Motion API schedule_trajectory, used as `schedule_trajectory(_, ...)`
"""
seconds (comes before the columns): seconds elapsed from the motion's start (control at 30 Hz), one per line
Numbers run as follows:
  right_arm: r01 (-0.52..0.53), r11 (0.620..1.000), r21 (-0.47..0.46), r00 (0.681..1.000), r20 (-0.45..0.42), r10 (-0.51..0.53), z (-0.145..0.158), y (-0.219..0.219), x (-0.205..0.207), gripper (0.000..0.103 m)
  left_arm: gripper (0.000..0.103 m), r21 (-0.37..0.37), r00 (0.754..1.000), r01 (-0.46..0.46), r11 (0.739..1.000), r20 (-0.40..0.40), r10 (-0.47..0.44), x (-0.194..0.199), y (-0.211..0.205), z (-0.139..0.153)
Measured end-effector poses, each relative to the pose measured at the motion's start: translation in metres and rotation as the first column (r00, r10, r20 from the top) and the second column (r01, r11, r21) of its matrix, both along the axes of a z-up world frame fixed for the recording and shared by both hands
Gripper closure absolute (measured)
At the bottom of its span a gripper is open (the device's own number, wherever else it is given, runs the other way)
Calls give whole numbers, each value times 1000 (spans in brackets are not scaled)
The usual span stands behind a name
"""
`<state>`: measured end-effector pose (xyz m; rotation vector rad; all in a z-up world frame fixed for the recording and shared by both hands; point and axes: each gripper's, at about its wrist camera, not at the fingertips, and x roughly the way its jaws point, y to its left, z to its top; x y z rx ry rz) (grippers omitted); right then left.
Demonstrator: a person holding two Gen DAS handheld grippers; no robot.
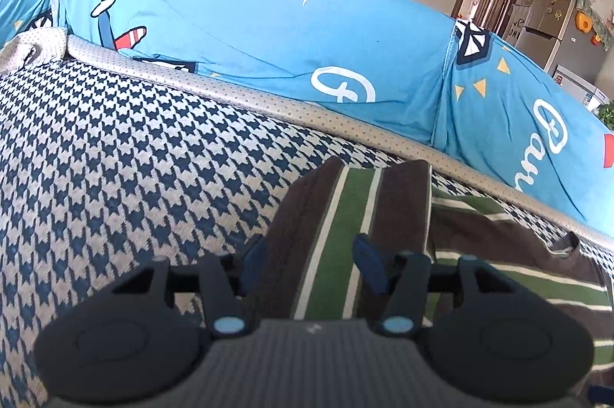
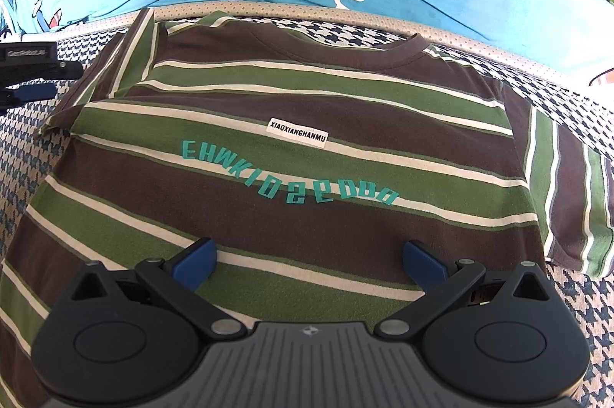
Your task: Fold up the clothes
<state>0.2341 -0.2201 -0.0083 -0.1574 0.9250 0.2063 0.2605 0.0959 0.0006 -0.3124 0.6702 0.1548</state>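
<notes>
Well, hidden: your own hands and sleeves are out of both views, and the lower hem of the brown, green and cream striped cotton T-shirt (image 2: 291,124) is cut off behind your right gripper's body.
Hard to make out: in the left wrist view you see only one sleeve of the shirt (image 1: 345,216); whether the blue finger pads (image 1: 255,256) touch the cloth, you cannot tell.
Left gripper (image 1: 312,260): you hold it low over that sleeve, pointing toward the sofa back, its fingers a moderate gap apart on either side of the green stripe, gripping nothing. In the right wrist view it shows only as a dark sliver at the left edge (image 2: 30,78).
Right gripper (image 2: 309,266): you hold it above the shirt's lower front, aimed at the collar, its fingers spread wide and empty.
Shirt position: it lies flat, front up, on the navy-and-cream houndstooth woven sofa seat cover (image 1: 115,154), with the round ribbed collar toward the backrest and both short sleeves spread out.
Shirt details: teal block lettering curves across the chest below a small white rectangular label (image 2: 297,131).
Surroundings: a dotted beige piped edge (image 1: 268,101) borders the seat, and a smooth bright blue printed fabric cover (image 1: 249,24) drapes the rounded backrest.
</notes>
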Motion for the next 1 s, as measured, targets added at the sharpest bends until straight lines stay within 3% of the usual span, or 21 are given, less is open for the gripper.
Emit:
schedule_trajectory(0.17, 1, 1000, -2, 1000, 1, -1, 0, 1, -1, 0, 51, -7, 1000, -6, 1000, 7, 6, 18, 4, -7)
schedule_trajectory(0.43, -6, 1000, -3, 1000, 3, 6, -1, 1, 0, 0, 34, 20, 1000, 11, 1000, 25, -11, 43, 1, -14)
schedule_trajectory(0.67, -11, 1000, -3, 1000, 5, 11, -1, 2, 0, 0, 30, 62, 999, 36, 997, 29, -38, 58, -4, -20)
schedule_trajectory(0.73, -12, 1000, -3, 1000, 6, 12, -1, 2, 0, 0, 36, 75, 998, 50, 996, 30, -52, 60, -6, -21)
schedule_trajectory(0.8, -12, 1000, -3, 1000, 7, 12, -1, 2, 0, 0, 50, 105, 997, 64, 992, 28, -67, 62, -11, -21)
schedule_trajectory(1.0, -13, 1000, -4, 1000, 9, 13, -1, 2, 1, 0, 76, 127, 994, 97, 987, 29, -102, 61, -23, -22)
